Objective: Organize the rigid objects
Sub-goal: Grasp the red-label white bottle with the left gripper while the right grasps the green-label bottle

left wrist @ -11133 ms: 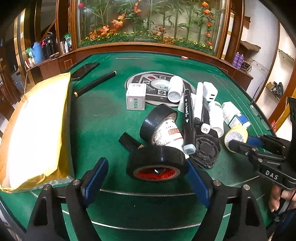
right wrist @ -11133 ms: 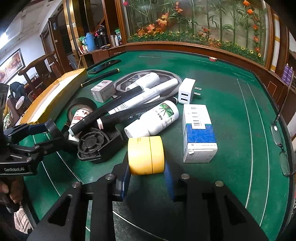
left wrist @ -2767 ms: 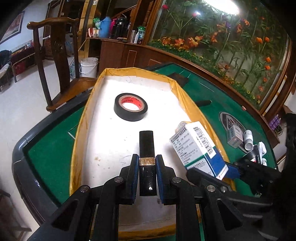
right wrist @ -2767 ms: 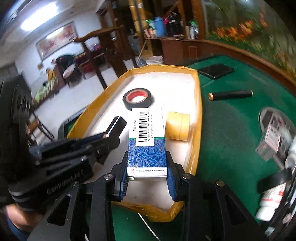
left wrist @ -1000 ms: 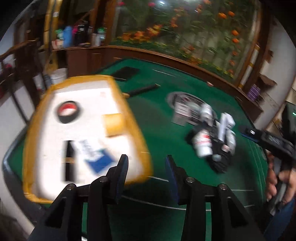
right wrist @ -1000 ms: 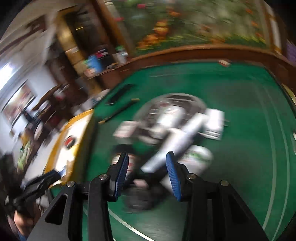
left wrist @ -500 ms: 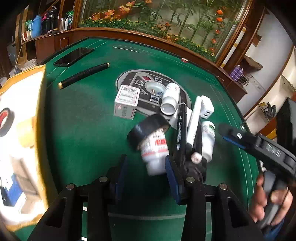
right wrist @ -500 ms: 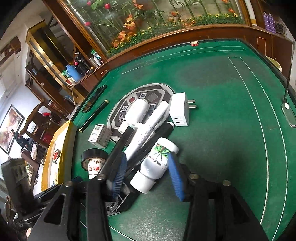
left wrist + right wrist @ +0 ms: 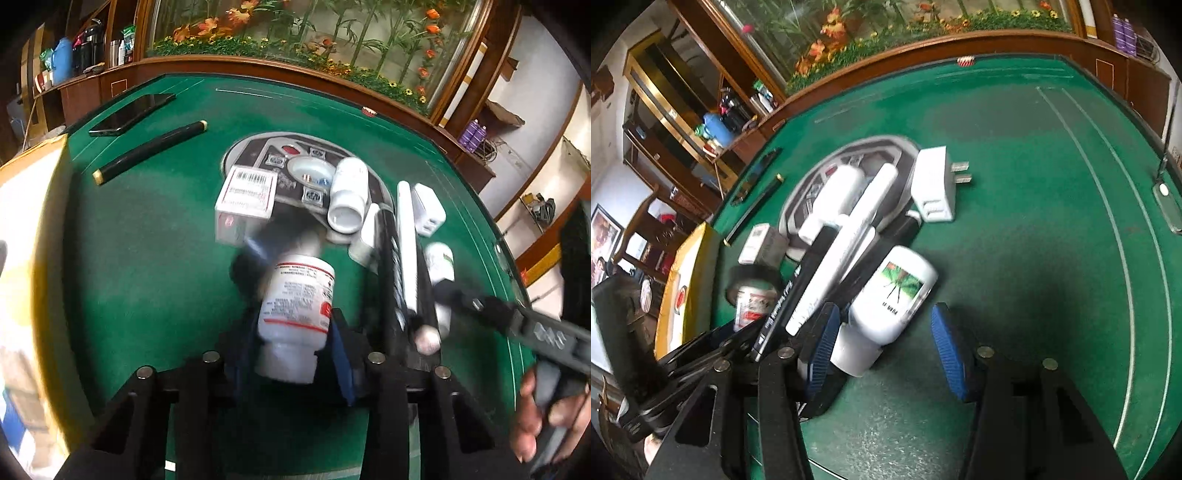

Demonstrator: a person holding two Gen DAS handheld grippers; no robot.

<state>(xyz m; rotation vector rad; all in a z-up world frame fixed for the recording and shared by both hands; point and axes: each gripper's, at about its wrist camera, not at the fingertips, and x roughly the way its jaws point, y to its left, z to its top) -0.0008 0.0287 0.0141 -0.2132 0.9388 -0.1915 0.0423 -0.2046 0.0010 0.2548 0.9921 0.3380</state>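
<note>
A white bottle with a red label (image 9: 295,306) sits between the blue pads of my left gripper (image 9: 293,350), whose jaws are closing and touch both its sides. Just behind it lies a blurred black tape roll (image 9: 258,254). In the right wrist view a white bottle with a green plant label (image 9: 894,299) lies between the fingers of my right gripper (image 9: 884,350). That gripper is open: the left pad is near the cap and a gap shows at the right pad. Black and white markers (image 9: 831,280) lean across the pile beside it.
A yellow-rimmed tray (image 9: 33,221) lies at the left of the green table. A barcoded box (image 9: 245,195), a white bottle (image 9: 349,195) and a charger (image 9: 936,188) crowd the round grey panel (image 9: 258,151). A black rod (image 9: 147,151) and a phone (image 9: 131,114) lie farther back.
Both grippers swung from the tray to the pile. The left one closed in around the red-labelled bottle. The right one sank over the green-labelled bottle with its jaws wider.
</note>
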